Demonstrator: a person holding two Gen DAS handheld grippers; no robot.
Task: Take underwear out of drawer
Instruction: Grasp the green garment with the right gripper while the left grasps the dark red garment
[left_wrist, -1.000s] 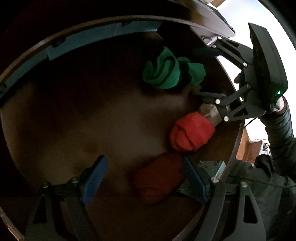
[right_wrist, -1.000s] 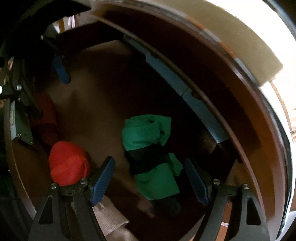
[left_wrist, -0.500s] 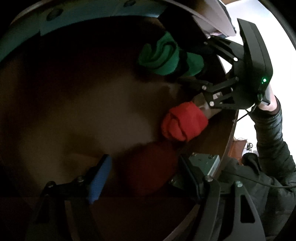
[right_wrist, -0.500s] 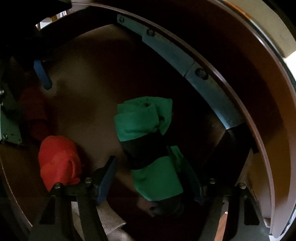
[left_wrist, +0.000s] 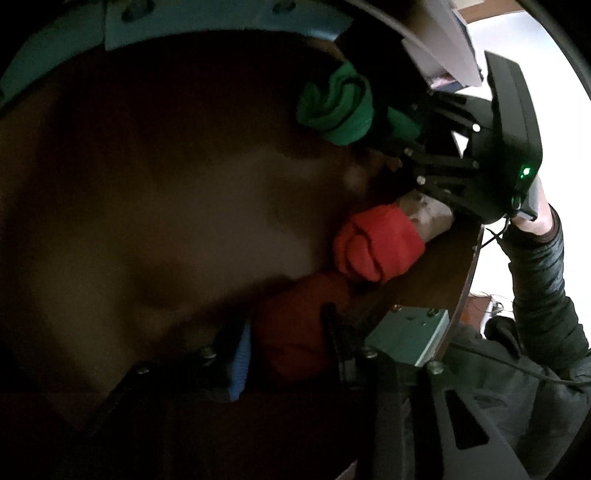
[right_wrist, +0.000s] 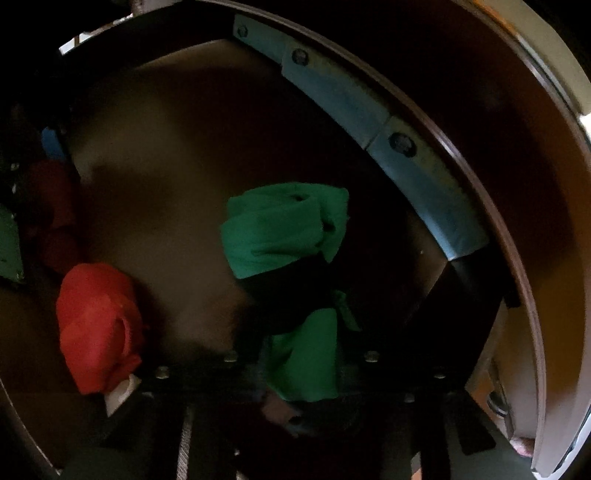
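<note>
— Left gripper (left_wrist: 288, 345)?
— Down in the dark wooden drawer (left_wrist: 436, 280), fingers drawn in against a shadowed dark-red rolled underwear bundle (left_wrist: 295, 325); blue pad (left_wrist: 241, 360) pressed on its left flank, black finger (left_wrist: 334, 332) on its right. Clamped on it, by the look.
— And just beyond?
— A brighter red rolled cloth bundle (left_wrist: 376, 245), touching the far end of the dark-red one, against the drawer's side wall.
— Right gripper (right_wrist: 301, 363)?
— Closed around the near end of a green rolled underwear bundle with a black band (right_wrist: 284, 229). Green cloth squeezed between the two dim fingers; far end sticking out ahead toward the pale blue metal bracket (right_wrist: 399, 147).
— Seen from the left side too?
— Yes: green roll (left_wrist: 336, 107) at the far right corner, right gripper's black body (left_wrist: 495, 147) reaching in over the wall, well apart from the left one.
</note>
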